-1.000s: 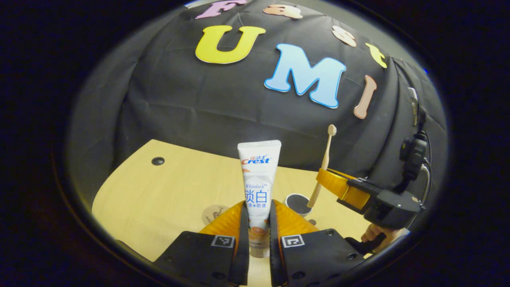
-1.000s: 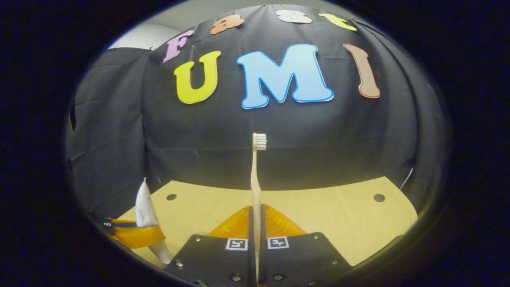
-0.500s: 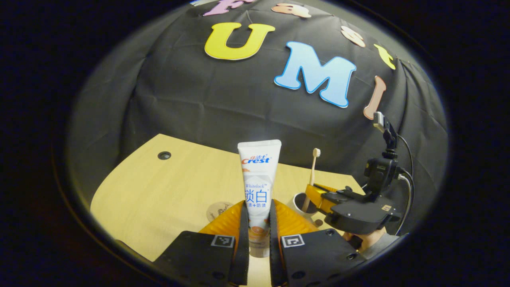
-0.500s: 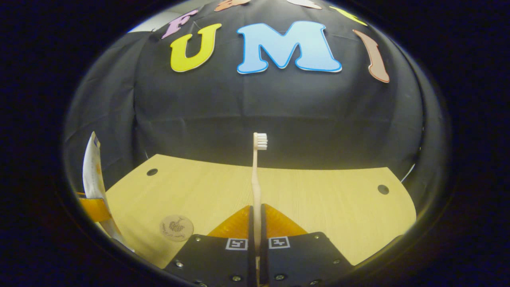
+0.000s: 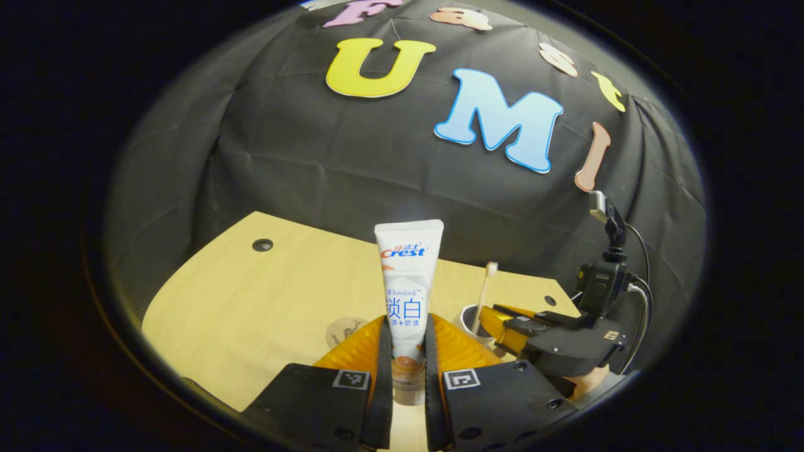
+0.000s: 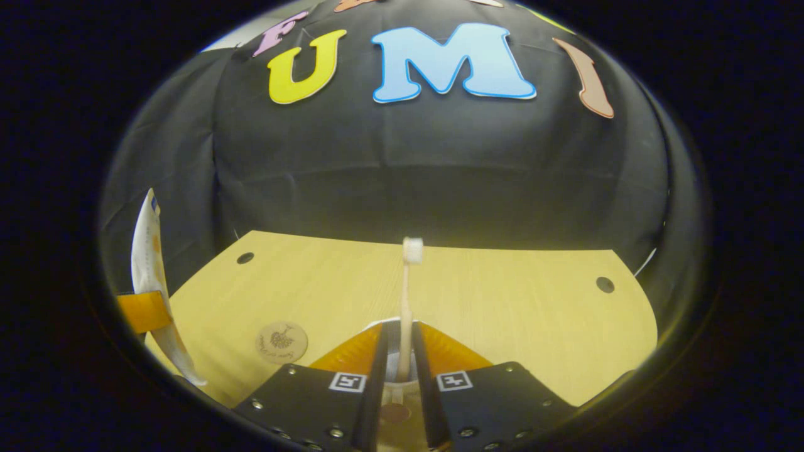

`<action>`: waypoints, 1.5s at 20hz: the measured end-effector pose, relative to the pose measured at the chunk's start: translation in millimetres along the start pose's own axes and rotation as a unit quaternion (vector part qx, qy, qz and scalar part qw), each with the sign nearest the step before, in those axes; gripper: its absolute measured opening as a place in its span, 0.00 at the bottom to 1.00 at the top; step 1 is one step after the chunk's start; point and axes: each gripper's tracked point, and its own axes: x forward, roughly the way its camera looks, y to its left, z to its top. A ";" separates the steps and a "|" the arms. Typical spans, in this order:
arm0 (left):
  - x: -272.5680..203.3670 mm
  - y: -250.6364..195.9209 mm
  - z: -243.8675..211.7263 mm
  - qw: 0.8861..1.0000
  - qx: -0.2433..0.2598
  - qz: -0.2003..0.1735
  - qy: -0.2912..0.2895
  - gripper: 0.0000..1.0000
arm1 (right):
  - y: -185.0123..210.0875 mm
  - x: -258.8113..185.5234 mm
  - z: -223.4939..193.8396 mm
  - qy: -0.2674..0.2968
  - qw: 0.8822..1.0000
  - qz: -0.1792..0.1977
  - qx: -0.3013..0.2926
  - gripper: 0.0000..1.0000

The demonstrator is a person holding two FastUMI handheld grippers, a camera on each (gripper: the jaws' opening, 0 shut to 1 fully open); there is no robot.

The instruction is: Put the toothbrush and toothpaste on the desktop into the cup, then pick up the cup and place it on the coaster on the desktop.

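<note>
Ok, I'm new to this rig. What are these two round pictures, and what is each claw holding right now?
There is no robot arm here. A person holds a two-finger claw in each hand, and a wide-angle camera rides on each one, looking forward along its fingers. So each view is what one claw sees.

In the left gripper view, the left claw is shut on the toothpaste, which stands upright between its fingers. Farther right in that view are the white cup and the right claw.

In the right gripper view, the right claw sits at the cup with its fingers apart. The toothbrush stands in the cup between them, apparently not gripped.

The round coaster lies bare on the wooden desk, to the cup's left.
</note>
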 end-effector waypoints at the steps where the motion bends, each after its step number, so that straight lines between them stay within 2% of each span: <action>1: 1.2 -0.5 1.2 1.000 0.002 0.001 -0.003 0.28 | -1.5 -3.2 0.2 -0.003 1.000 0.000 -0.004 0.39; 2: 2.3 -1.2 2.4 1.000 0.003 0.002 -0.008 0.29 | -2.0 -7.6 1.8 -0.004 1.000 0.003 -0.008 0.48; 3: 3.2 -4.0 3.5 1.000 0.003 0.001 -0.013 0.29 | -5.6 -13.3 3.4 -0.008 1.000 0.000 -0.014 0.70; 4: 5.5 -6.0 5.0 1.000 0.002 -0.001 -0.018 0.28 | -8.8 -19.3 5.7 -0.014 1.000 -0.004 -0.017 0.85; 5: 8.6 -8.6 6.5 1.000 0.000 -0.003 -0.023 0.28 | -13.4 -26.6 8.9 -0.020 1.000 -0.008 -0.018 0.88; 12: 35.7 -40.6 30.2 0.995 -0.026 -0.048 -0.084 0.29 | -56.2 -87.9 13.2 -0.043 0.998 -0.035 -0.004 0.87; 19: 76.5 -86.2 52.3 0.982 -0.041 -0.107 -0.152 0.28 | -98.6 -133.1 -18.2 -0.015 0.997 -0.065 0.029 0.89; 24: 120.0 -110.5 25.7 0.985 -0.026 -0.112 -0.132 0.29 | -116.8 -141.7 -39.2 0.008 0.996 -0.081 0.035 0.89; 28: 142.7 -130.8 2.7 0.986 0.002 -0.125 -0.111 0.29 | -115.5 -140.7 -52.2 0.027 0.995 -0.078 0.061 0.89; 30: 151.9 -135.6 -11.8 0.987 -0.001 -0.132 -0.094 0.29 | -115.0 -141.9 -57.7 0.032 0.994 -0.082 0.065 0.89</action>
